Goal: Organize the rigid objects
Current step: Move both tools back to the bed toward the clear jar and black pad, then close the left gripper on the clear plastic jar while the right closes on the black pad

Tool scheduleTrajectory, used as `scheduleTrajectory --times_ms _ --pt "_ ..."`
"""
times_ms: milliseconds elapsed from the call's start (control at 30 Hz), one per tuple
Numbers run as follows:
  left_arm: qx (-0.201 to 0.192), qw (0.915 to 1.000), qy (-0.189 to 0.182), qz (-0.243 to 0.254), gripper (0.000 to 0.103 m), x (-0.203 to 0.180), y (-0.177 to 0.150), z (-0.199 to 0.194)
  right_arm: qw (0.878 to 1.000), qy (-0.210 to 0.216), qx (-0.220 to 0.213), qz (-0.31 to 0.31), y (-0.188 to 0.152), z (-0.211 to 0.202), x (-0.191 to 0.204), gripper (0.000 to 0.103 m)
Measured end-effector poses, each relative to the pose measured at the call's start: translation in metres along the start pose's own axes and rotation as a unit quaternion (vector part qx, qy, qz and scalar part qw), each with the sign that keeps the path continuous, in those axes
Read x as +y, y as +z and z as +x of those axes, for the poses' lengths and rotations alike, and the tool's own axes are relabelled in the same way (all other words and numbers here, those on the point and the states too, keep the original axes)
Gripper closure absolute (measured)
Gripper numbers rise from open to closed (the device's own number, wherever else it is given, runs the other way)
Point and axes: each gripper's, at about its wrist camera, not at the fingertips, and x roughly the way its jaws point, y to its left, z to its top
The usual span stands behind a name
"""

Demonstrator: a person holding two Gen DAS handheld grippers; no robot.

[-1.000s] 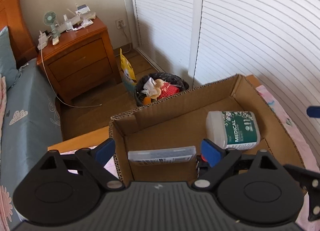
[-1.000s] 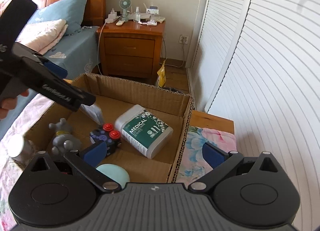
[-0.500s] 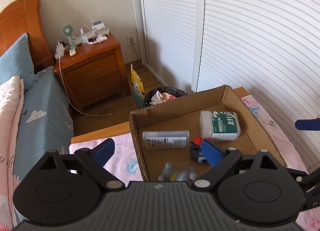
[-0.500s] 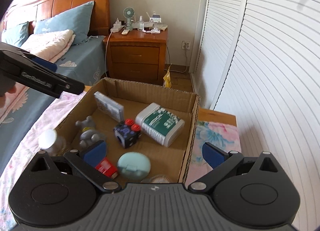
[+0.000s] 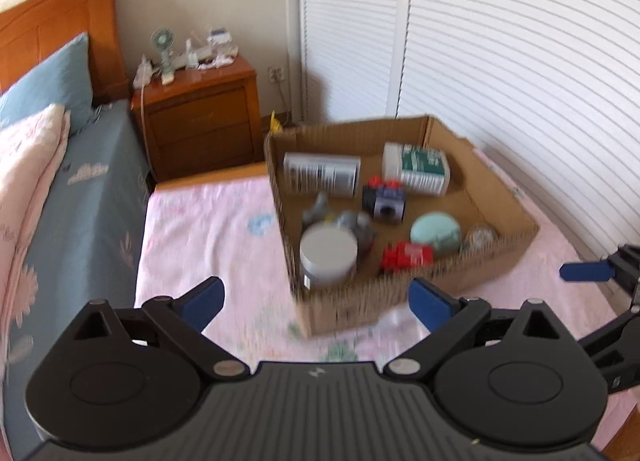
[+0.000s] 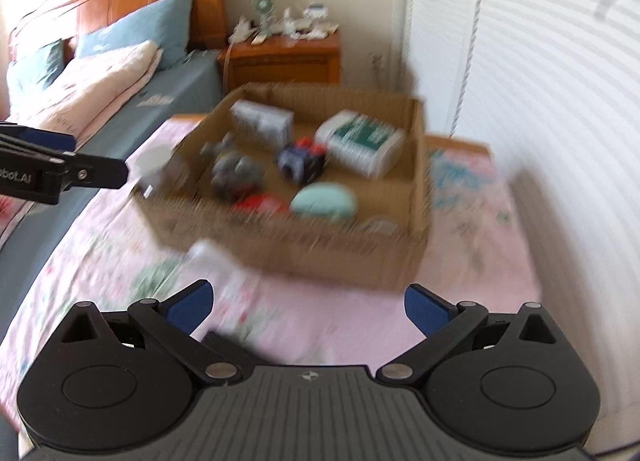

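Observation:
A cardboard box (image 5: pixel 360 305) sits on the pink bedcover. Inside lie a green-and-white tub (image 5: pixel 416 168), a clear flat case (image 5: pixel 322 174), a dark cube with red buttons (image 5: pixel 384 201), a grey figurine (image 5: pixel 344 221), a white-lidded jar (image 5: pixel 328 253), a red item (image 5: pixel 406 257) and a mint round case (image 5: pixel 435 231). My left gripper (image 5: pixel 316 303) hangs short of the box's near wall, its jaws opening with nothing between them. My right gripper (image 6: pixel 308 307) is open and empty in front of the box (image 6: pixel 320 253). A blurred whitish object (image 6: pixel 212 257) lies on the cover before it.
A wooden nightstand (image 5: pixel 200 117) with a small fan and clutter stands beyond the bed's far end. White louvred doors (image 5: pixel 520 61) run along the right. Pillows (image 6: pixel 132 37) and a headboard are at the left. A dark object (image 6: pixel 228 345) lies by my right gripper's left finger.
Both grippers have drawn back out of the box, which now lies farther ahead. The clear case that stood between my left fingers now rests free by the box's far wall.

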Motion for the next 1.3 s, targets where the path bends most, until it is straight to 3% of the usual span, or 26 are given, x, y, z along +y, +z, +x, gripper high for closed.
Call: scheduleTrajectory --times_ms 333,633,1067,1300 --pt "-0.013 0.9984 0.054 -0.009 0.005 -0.007 -0.047 -0.014 0.997 0.018 0.067 -0.016 -0.038 0.037 0.037 0.000" --pt "-0.003 0.9994 0.032 -0.014 0.005 -0.006 -0.060 -0.011 0.998 -0.032 0.049 -0.032 -0.041 0.058 0.061 0.000" --pt "0.030 0.9995 -0.011 0.004 0.005 -0.039 -0.064 0.021 0.997 -0.069 0.039 0.013 -0.056 0.042 0.013 0.000" --pt "0.050 0.9981 -0.029 0.024 0.005 -0.060 -0.065 0.049 0.997 -0.066 0.027 0.009 -0.060 0.040 0.006 0.000"
